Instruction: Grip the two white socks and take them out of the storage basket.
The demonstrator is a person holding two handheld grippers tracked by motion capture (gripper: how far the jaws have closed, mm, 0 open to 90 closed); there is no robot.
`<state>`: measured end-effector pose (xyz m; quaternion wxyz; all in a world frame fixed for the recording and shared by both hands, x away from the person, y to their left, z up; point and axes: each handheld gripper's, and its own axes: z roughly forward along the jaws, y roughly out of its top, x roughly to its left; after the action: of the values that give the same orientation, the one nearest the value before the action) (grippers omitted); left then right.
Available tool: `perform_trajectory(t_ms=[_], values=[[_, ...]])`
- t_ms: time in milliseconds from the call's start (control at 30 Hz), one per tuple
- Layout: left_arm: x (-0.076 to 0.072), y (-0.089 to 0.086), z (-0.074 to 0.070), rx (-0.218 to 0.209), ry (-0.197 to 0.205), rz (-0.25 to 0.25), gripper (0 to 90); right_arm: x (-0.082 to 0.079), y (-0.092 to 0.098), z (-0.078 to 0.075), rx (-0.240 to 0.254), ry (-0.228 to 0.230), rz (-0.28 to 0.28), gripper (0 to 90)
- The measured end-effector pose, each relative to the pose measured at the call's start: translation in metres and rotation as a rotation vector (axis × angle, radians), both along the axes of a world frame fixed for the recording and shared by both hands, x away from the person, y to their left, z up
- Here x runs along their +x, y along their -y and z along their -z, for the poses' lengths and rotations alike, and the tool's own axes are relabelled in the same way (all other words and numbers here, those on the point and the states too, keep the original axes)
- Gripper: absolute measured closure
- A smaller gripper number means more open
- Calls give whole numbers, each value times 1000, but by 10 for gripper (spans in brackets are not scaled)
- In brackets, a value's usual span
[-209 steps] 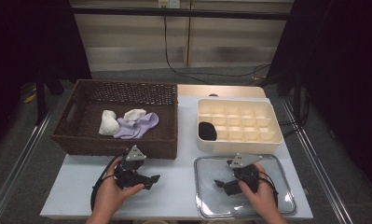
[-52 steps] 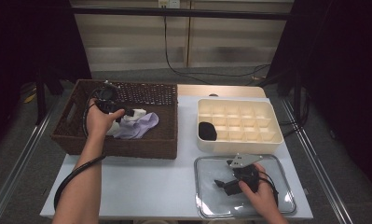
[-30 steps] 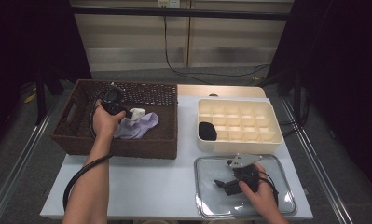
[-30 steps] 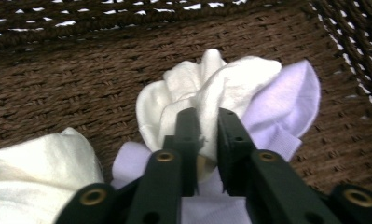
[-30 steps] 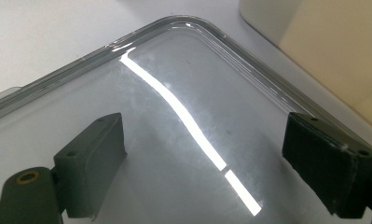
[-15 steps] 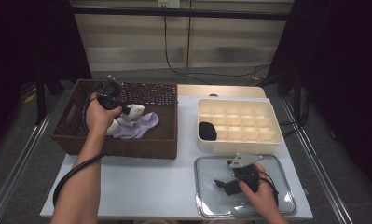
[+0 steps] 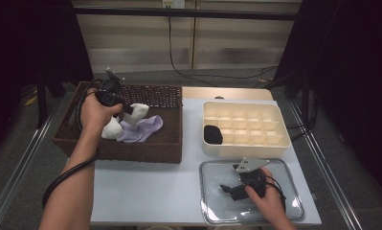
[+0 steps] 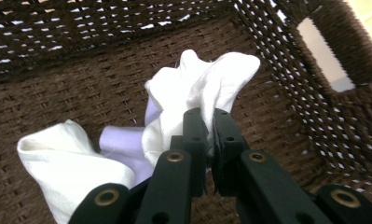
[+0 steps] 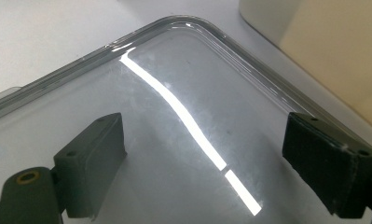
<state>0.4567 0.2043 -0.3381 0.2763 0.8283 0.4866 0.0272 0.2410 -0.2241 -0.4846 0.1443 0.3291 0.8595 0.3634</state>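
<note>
- The white sock (image 8: pixel 197 88) is pinched between the jaws of the left gripper (image 8: pixel 207 135), which are nearly together on a fold of the cloth; in the high view the sock (image 7: pixel 137 111) hangs off the gripper (image 7: pixel 126 109) above the middle of the brown wicker basket (image 7: pixel 145 148), at the left of the table (image 7: pixel 145 191).
- Compared with a second ago, the left hand (image 7: pixel 96 114) stands higher over the basket and the sock has come up with it, so the pick looks made and the lift begun.
- A second white sock (image 8: pixel 67 163) and a lilac sock (image 8: pixel 123 147) lie on the basket floor, just beside the lifted one; whether the lilac cloth still touches it is hard to tell.
- My guess is that the sock is bound for the cream divided box (image 7: pixel 246 125) at the right, whose near-left compartment already holds a dark rolled item (image 7: pixel 213 134).
- The right gripper (image 9: pixel 204 168) has its jaws wide apart with nothing between them, over the clear lid (image 9: pixel 183 93); in the high view the right hand (image 7: pixel 265 196) is where it was a second ago, on that lid (image 7: pixel 212 206) at the near right.
- The left gripper's pads are buried in cloth, so how much of the sock they hold cannot be seen.
- The dark item is too small to identify for certain.
</note>
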Motion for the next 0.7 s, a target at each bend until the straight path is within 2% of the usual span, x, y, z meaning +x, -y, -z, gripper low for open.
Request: perform_trajectory(t_ms=[33, 433, 533, 700], values=[[0, -1, -2, 6, 1, 13, 859, 0, 0, 0, 0, 0, 0, 125], [-5, -2, -25, -35, -6, 4, 861, 0, 0, 0, -1, 3, -1, 125], [-6, -3, -28, -29, -9, 6, 861, 0, 0, 0, -1, 3, -1, 125], [-6, -5, -29, -42, -21, 5, 861, 0, 0, 0, -1, 2, -1, 125]])
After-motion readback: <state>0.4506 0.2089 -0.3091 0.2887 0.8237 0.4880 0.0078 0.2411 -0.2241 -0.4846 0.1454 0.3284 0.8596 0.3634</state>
